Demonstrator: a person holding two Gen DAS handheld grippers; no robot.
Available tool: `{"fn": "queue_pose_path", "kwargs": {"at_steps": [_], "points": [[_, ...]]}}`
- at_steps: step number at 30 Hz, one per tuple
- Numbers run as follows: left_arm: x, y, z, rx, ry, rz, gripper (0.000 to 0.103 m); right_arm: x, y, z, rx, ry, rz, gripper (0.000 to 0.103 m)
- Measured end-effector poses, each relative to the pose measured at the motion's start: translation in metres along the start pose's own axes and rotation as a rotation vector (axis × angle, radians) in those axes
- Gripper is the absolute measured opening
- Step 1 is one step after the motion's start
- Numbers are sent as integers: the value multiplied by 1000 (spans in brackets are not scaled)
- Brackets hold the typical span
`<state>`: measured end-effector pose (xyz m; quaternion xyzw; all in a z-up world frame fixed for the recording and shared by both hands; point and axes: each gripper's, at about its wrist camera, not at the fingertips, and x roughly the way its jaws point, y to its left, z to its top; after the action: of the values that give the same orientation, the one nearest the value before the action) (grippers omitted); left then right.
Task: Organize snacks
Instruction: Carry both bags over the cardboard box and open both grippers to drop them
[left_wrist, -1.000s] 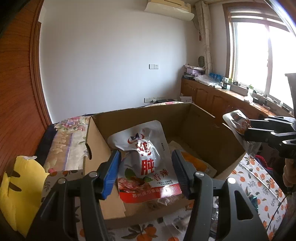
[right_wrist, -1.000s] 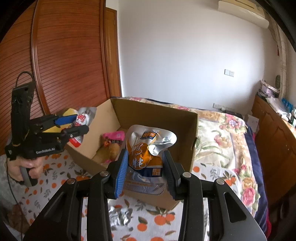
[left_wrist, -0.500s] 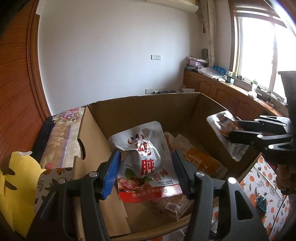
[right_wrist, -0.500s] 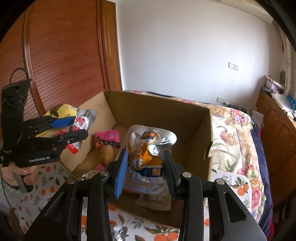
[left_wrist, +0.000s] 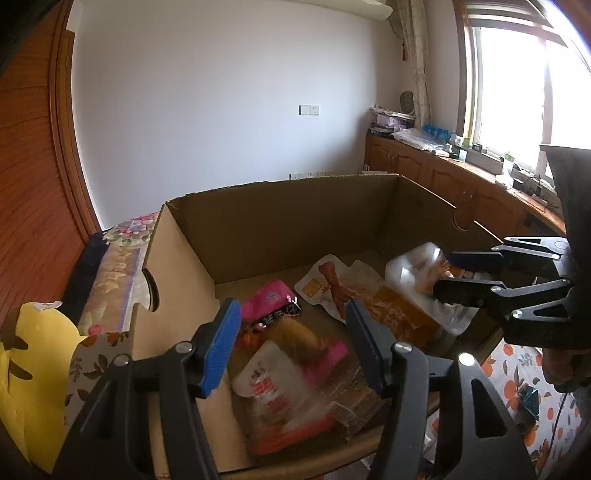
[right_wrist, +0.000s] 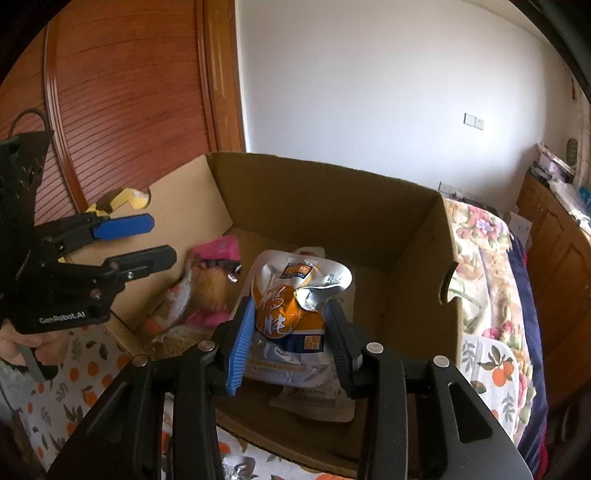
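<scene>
An open cardboard box (left_wrist: 280, 229) (right_wrist: 332, 206) holds several snack packets. My left gripper (left_wrist: 291, 343) (right_wrist: 147, 240) is open and empty over the box's near left part. Below it lies a blurred white and red packet (left_wrist: 280, 402) on a pink packet (left_wrist: 269, 302). My right gripper (right_wrist: 290, 341) (left_wrist: 443, 273) is shut on a silver and orange packet (right_wrist: 291, 299) and holds it inside the box at its right side. An orange packet (left_wrist: 395, 314) and a pale packet (left_wrist: 332, 284) lie on the box floor.
The box stands on an orange-print cloth (right_wrist: 74, 373). A floral bedspread (right_wrist: 484, 258) lies behind and to the right. A yellow object (left_wrist: 33, 380) sits left of the box. Wooden cabinets (left_wrist: 461, 188) run under the window; a wooden door (right_wrist: 122, 103) is at left.
My left gripper has opened and the white and red packet has dropped into the box. My right gripper has carried its silver and orange packet lower, into the box.
</scene>
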<state>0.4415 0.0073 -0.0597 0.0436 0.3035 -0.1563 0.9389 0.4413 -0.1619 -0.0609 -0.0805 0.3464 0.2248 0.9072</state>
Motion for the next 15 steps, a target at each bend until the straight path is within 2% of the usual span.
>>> {"fn": "queue_pose_path", "kwargs": {"at_steps": [2,3,9,15], "points": [[-2,0,-1,0,-2,3,63,-2,-2,0,2,-4,-2,43],[-3,1,-2,-4,-5,3,63,-2,-2,0,1,-3,-6,49],[-15,-1,-1,-10,-13,5,63,-13,0,-3,9,-16,-4,49],[-39,-12,3,6,-36,10,63,-43,7,-4,14,-40,-16,49]]}}
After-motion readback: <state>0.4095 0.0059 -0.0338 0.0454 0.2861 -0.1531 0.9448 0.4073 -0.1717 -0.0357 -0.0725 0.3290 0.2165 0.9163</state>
